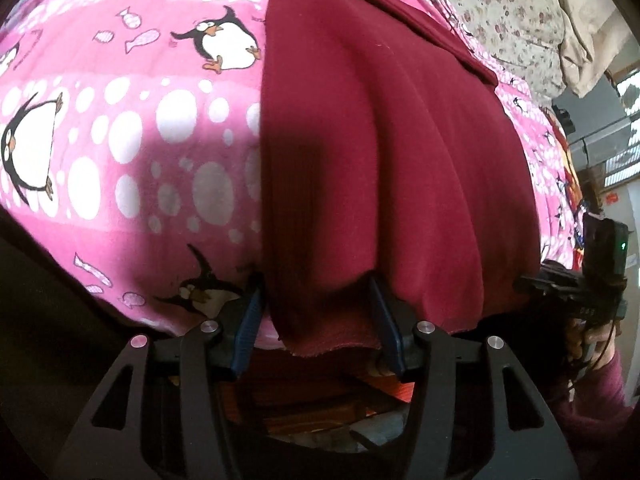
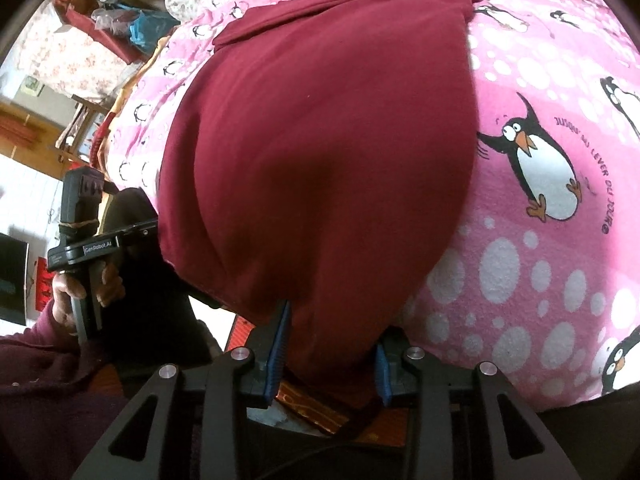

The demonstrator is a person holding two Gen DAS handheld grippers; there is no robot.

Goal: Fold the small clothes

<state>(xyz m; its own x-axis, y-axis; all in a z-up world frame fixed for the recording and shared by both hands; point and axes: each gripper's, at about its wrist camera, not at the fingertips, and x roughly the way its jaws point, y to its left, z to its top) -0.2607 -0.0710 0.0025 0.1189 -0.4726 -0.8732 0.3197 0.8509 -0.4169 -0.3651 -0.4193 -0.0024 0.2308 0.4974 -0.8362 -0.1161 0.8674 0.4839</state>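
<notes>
Left gripper [image 1: 316,304] and right gripper [image 2: 332,332], fingers spread, straddle the maroon garment's [image 1: 380,152] near hem on the penguin blanket [image 1: 120,120]

Garment [image 1: 384,168] on blanket [image 1: 120,140], near edge between both grippers' fingers.

Open pink penguin blanket [image 1: 120,128] left of maroon garment [image 1: 380,160] and right of it in right view; far edge blocked by floral pillows [image 1: 512,12]; near hem flanked by both grippers' fingers

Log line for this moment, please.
left gripper: open at near hem | right gripper: open at hem | maroon garment: flat on penguin blanket
</notes>
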